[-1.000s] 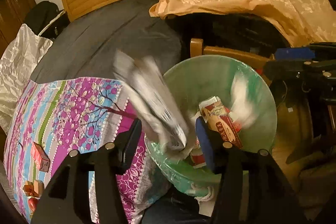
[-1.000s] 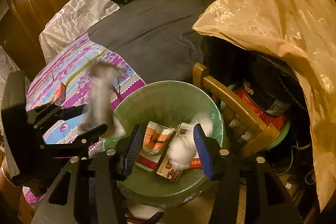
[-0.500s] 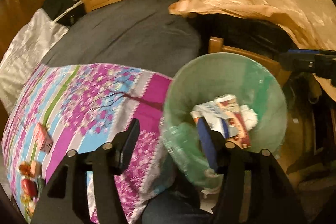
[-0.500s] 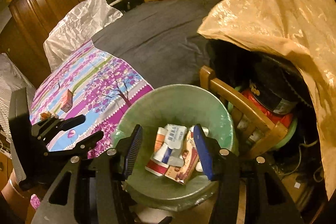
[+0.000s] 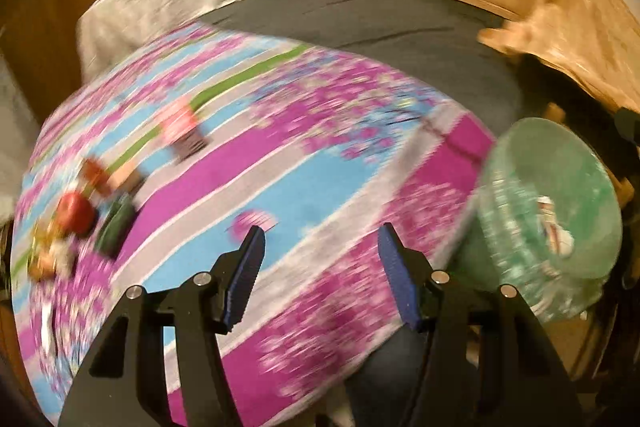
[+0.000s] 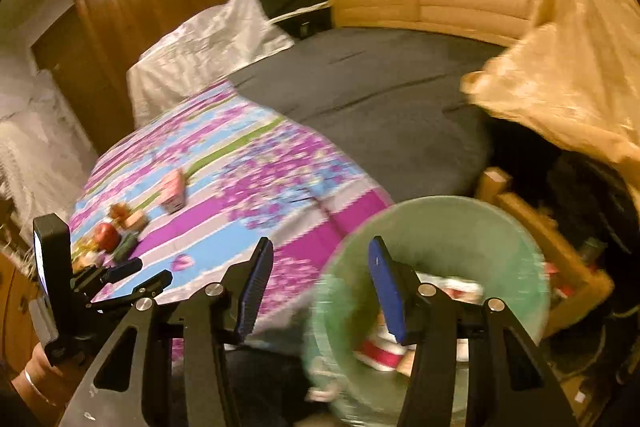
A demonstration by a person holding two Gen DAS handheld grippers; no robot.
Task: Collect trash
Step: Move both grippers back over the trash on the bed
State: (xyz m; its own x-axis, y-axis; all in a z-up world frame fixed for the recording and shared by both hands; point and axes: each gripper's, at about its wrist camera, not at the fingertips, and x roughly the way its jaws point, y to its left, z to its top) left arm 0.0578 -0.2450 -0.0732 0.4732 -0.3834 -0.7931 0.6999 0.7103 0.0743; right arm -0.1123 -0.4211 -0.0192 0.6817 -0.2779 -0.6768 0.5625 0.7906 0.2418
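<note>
We note both grippers, left (image 5: 320,277) and right (image 6: 320,285), open and empty, now swung from the bin (image 6: 460,223) toward litter (image 5: 180,127) on the bed (image 5: 304,187).

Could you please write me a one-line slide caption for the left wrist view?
Open, empty left gripper over the floral bedspread, green trash bin at right, remaining litter at left.
</note>
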